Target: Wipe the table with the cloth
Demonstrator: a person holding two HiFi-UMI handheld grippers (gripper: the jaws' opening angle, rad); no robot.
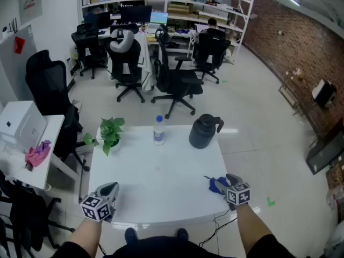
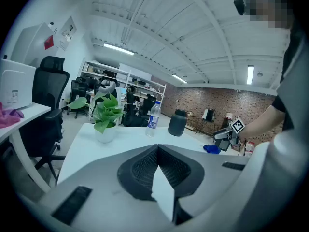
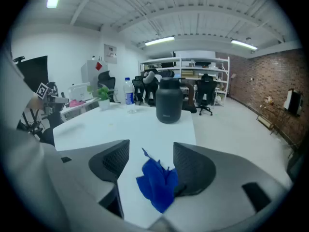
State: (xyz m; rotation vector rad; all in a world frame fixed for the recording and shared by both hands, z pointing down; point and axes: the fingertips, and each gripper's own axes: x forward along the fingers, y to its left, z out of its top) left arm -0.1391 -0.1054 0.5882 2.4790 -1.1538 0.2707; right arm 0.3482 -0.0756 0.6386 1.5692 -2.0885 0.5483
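A crumpled blue cloth lies on the white table near its front right corner. My right gripper stands open around it. The cloth sits between the two jaws and leans against the right one, while the left jaw is clear of it. At the table's front left corner my left gripper is shut, its pads meeting with nothing between them. The left gripper view also shows the cloth far across the table.
A clear water bottle, a dark jug and a potted plant stand along the table's far edge. A side desk with a white box and a pink rag is at the left. Office chairs stand beyond.
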